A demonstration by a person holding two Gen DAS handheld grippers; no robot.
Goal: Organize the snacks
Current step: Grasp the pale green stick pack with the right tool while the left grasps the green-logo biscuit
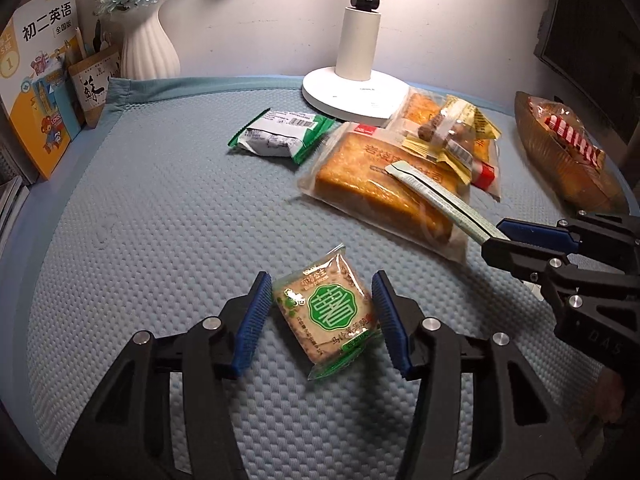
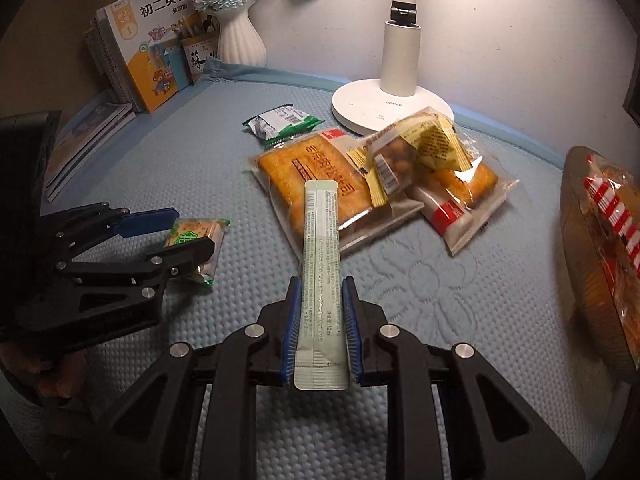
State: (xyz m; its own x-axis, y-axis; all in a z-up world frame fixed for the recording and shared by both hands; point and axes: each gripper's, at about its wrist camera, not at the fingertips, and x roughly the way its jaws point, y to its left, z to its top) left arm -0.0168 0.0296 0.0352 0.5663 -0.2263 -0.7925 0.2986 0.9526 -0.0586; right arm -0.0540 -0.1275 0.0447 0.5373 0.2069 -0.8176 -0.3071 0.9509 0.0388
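A square green-labelled cracker packet (image 1: 330, 312) (image 2: 188, 234) lies flat on the blue quilted mat (image 1: 160, 220). My left gripper (image 1: 320, 312) (image 2: 192, 232) is open and straddles it, one blue pad close to each side. My right gripper (image 2: 321, 284) (image 1: 494, 236) is shut on a long pale green stick sachet (image 2: 320, 240) (image 1: 436, 196), whose far end reaches over a clear pack of golden toast (image 1: 372, 176) (image 2: 316, 176). Small yellow sachets and a nut packet (image 1: 452, 132) (image 2: 420, 152) are piled on a second toast pack behind it.
A green-and-white wrapped snack (image 1: 280, 136) (image 2: 280, 122) lies near the white lamp base (image 1: 352, 92) (image 2: 384, 108). A large bagged bread (image 1: 564, 152) (image 2: 600, 240) sits at the right edge. A white vase (image 1: 146, 52), pen holder and textbooks (image 1: 36, 80) line the back left.
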